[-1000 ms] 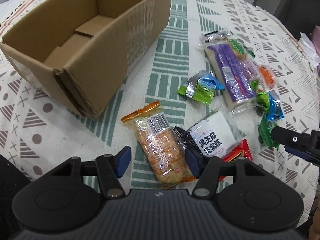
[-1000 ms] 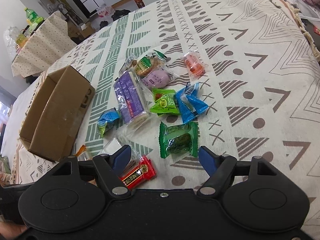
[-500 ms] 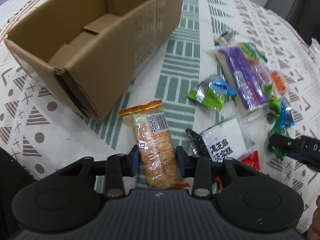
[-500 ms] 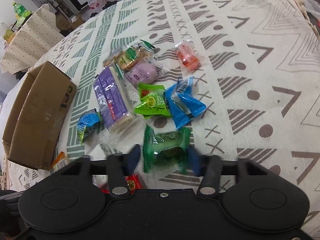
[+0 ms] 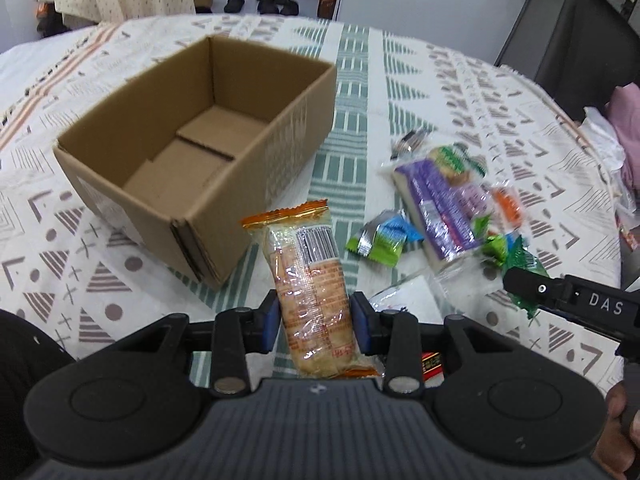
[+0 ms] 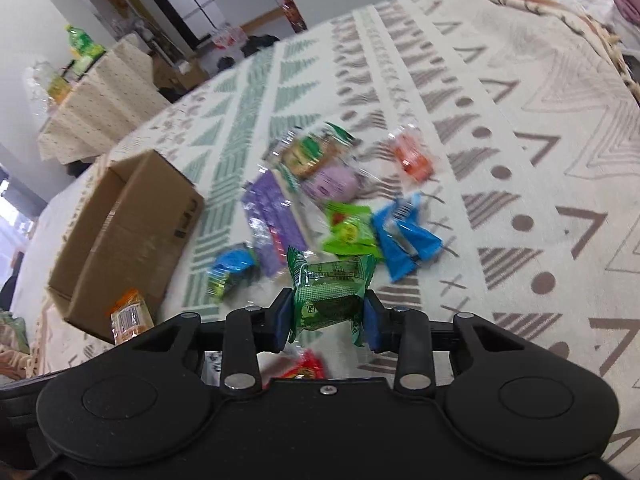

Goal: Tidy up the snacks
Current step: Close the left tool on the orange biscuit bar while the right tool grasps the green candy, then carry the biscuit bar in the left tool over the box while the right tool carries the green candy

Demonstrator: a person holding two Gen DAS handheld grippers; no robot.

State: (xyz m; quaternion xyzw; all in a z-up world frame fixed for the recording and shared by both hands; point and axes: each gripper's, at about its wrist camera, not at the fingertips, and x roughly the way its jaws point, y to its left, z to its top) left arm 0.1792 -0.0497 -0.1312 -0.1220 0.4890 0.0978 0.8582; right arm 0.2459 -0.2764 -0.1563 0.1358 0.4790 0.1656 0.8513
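Note:
My left gripper (image 5: 314, 322) is shut on an orange cracker packet (image 5: 310, 280) and holds it lifted off the cloth, just right of the open cardboard box (image 5: 200, 152). The box is empty. My right gripper (image 6: 326, 322) is shut on a green wrapped snack (image 6: 330, 292), raised above the pile. The right gripper also shows in the left wrist view (image 5: 520, 280) with the green snack. Several snacks lie on the cloth: a purple packet (image 5: 436, 204), a blue-green sweet (image 5: 382, 238), a blue wrapper (image 6: 404, 238), an orange sweet (image 6: 414, 156).
A patterned cloth (image 5: 360, 100) covers the round table. A white packet (image 5: 412, 306) and a red packet (image 6: 306, 366) lie under the grippers. The box also shows in the right wrist view (image 6: 120, 232). Chairs and a second table (image 6: 100, 104) stand beyond the edge.
Both grippers were open above the snacks, then closed on them. Both have now lifted: the left with the cracker packet, the right with the green snack.

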